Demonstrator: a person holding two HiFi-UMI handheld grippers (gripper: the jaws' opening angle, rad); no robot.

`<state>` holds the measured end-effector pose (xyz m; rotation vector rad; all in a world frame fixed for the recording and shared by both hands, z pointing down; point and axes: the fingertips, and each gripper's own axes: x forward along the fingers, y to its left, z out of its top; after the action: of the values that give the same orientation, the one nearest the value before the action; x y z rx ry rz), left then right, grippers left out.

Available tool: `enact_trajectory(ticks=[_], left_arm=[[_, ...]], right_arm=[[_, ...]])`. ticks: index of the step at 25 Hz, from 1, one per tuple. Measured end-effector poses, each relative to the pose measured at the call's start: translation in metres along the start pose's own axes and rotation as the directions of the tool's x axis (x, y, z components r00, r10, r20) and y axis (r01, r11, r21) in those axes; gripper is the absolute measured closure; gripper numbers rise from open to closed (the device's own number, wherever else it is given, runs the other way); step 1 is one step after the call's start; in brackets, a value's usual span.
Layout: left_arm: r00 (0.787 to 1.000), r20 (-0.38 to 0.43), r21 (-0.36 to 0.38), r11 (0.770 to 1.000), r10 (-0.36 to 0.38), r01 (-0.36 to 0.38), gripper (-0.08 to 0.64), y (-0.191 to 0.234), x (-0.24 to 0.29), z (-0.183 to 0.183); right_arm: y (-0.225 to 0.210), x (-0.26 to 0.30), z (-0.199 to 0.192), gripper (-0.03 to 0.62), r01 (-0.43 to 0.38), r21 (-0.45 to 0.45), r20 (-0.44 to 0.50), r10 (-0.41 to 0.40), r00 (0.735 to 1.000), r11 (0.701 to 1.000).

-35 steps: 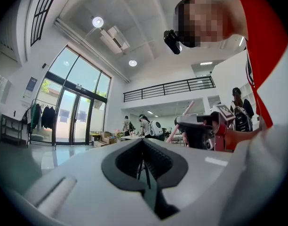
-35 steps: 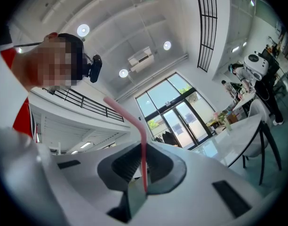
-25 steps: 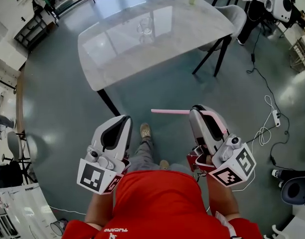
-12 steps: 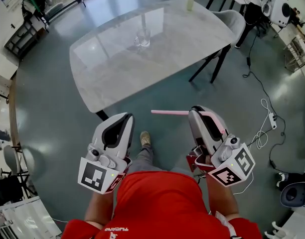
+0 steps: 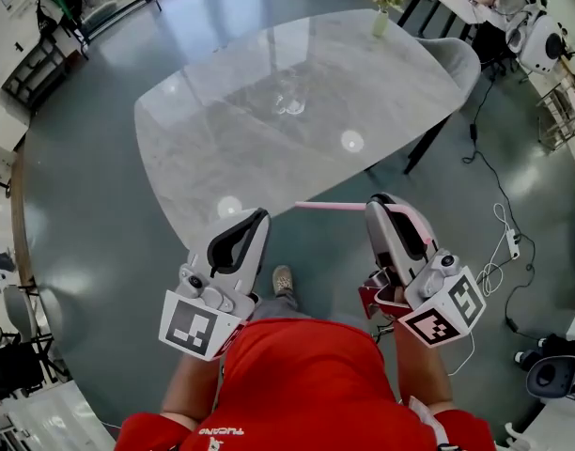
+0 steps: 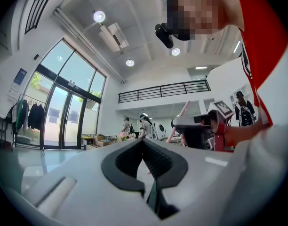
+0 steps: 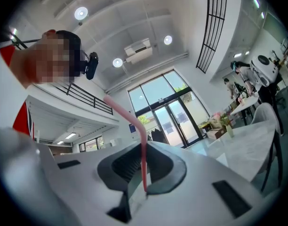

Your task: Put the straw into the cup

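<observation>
one light, bendy straw (image 5: 330, 206) pinched in my right tongs (image 5: 383, 205); left tongs (image 5: 255, 220) closed, empty. i'd hold it gently, on the straight shaft.

The person wears a red shirt (image 5: 302, 383) with small pale lettering near the frame's lower edge, grey trousers (image 5: 269, 304) and a tan shoe (image 5: 283, 278). The left gripper (image 5: 256, 216) and right gripper (image 5: 381, 200) have pale grey shells, black ribbed fingers (image 6: 158, 160), red frames and black-and-white marker cubes (image 5: 195, 325)
</observation>
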<state>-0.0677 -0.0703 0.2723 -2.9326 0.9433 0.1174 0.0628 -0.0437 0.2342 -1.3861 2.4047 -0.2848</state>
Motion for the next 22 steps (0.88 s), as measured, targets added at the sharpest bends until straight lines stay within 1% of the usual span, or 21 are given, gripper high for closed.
enact_trajectory(ticks=[3, 7, 10, 16, 22], left_arm=[[1.0, 0.009, -0.007, 1.0, 0.001, -0.001, 0.554, 0.028, 0.013, -0.005], [0.999, -0.045, -0.047, 0.999, -0.006, 0.004, 0.554, 0.058, 0.027, -0.021], [0.999, -0.037, -0.049, 0.999, -0.009, 0.007, 0.554, 0.077, 0.039, -0.022], [1.0, -0.015, -0.044, 0.999, -0.011, 0.01, 0.554, 0.1, 0.062, -0.023], [1.0, -0.023, -0.048, 0.999, 0.004, -0.005, 0.554, 0.112, 0.084, -0.03]], right_arm=[[-0.014, 0.029, -0.003, 0.568, 0.015, -0.025, -0.011, -0.015, 1.0, 1.0], [-0.03, 0.064, -0.009, 0.568, 0.035, -0.052, -0.027, -0.036, 0.999, 0.998], [-0.043, 0.085, -0.01, 0.568, 0.046, -0.075, -0.039, -0.049, 0.998, 0.996], [-0.079, 0.113, -0.015, 0.568, 0.089, -0.135, -0.064, -0.098, 0.993, 0.987], [-0.123, 0.139, -0.022, 0.568, 0.115, -0.177, -0.09, -0.133, 0.987, 0.977]])
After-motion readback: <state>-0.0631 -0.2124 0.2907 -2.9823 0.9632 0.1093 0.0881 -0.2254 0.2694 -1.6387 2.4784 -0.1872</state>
